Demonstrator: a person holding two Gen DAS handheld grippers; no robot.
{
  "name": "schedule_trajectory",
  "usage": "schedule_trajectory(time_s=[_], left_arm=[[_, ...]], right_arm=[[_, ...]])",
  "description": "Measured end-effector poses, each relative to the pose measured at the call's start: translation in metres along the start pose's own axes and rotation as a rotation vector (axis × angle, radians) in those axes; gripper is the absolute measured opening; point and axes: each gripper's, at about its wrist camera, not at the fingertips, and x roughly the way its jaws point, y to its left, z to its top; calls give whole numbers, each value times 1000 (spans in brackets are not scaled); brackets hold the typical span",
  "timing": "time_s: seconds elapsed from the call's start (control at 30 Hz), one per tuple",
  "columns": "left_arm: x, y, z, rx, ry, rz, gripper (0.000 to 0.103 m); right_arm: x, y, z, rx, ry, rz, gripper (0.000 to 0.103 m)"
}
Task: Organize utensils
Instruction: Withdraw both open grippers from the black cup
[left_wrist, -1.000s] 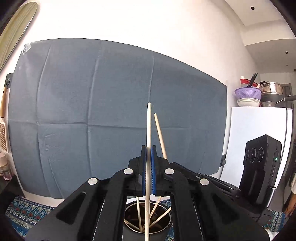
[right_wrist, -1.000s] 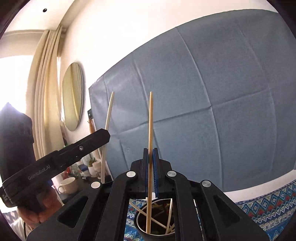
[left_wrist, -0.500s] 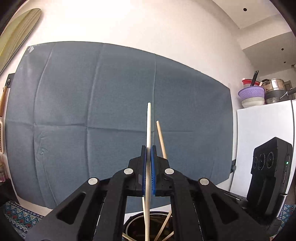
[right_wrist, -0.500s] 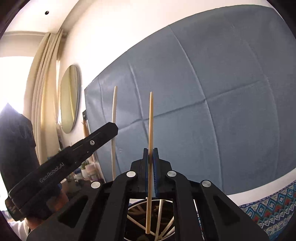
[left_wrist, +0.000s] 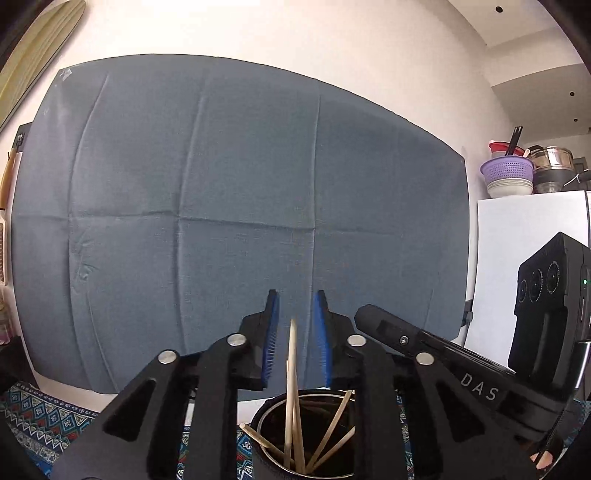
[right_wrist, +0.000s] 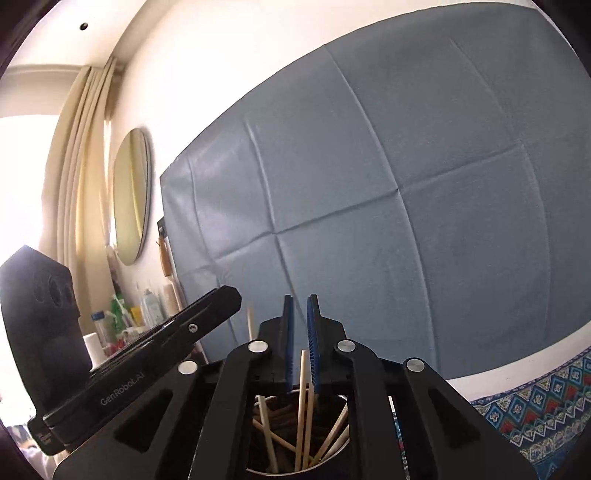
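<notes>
Left gripper (left_wrist: 295, 325) fingers have just been opening – blue pads (left_wrist: 270, 339) now apart, released. A pale chopstick (left_wrist: 291, 373) stands in the gap, touching neither pad, its lower end down in the metal cup (left_wrist: 266, 421) right below the fingers. More chopsticks lean criss-cross inside that cup.

Right gripper (right_wrist: 299, 328) same story – fingers have just been opening, narrow gap, a chopstick (right_wrist: 303, 387) stands loose between the pads, lower end in the same cup (right_wrist: 341, 448). Not gripped.

The two grippers sit close side by side over the cup; each shows in the other's view.

Cup stands on a desk with a patterned blue cloth (right_wrist: 535, 402). Behind it: grey-blue sheet (left_wrist: 236, 206) on the white wall, oval mirror (right_wrist: 131, 195) and curtain to the left, white fridge (left_wrist: 524, 236) with bowls on top to the right.
</notes>
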Motion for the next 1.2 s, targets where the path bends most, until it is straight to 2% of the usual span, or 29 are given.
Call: schedule_trajectory(time_s=[0.03,0.07,0.13,0.23,0.4,0.43,0.57,0.7,1.2], left_arm=[[-4,0,4,-4,-6,-3,33],[-8,1,9,-12,-12,-6,34],[-14,1,19,-12,-17,9,39],[-25,4,33,-13,-34,17,50],[-44,6,49,-2,-45,38,68],[-48,6,52,2,-45,39,72],[-62,6,61,8,-39,52,78],[-74,7,67,18,-24,94,82],[-116,21,68,-4,141,215,97]], right_arm=[[-2,1,3,7,-1,4,34],[-6,2,7,14,-6,9,43],[-12,6,14,8,-6,21,43],[-22,15,22,-26,-13,12,54],[-37,26,33,-38,-13,10,64],[-41,28,35,-42,-14,6,69],[-51,36,44,-39,-3,1,81],[-63,46,52,-51,-1,-15,85],[-105,74,59,-92,61,-111,89]])
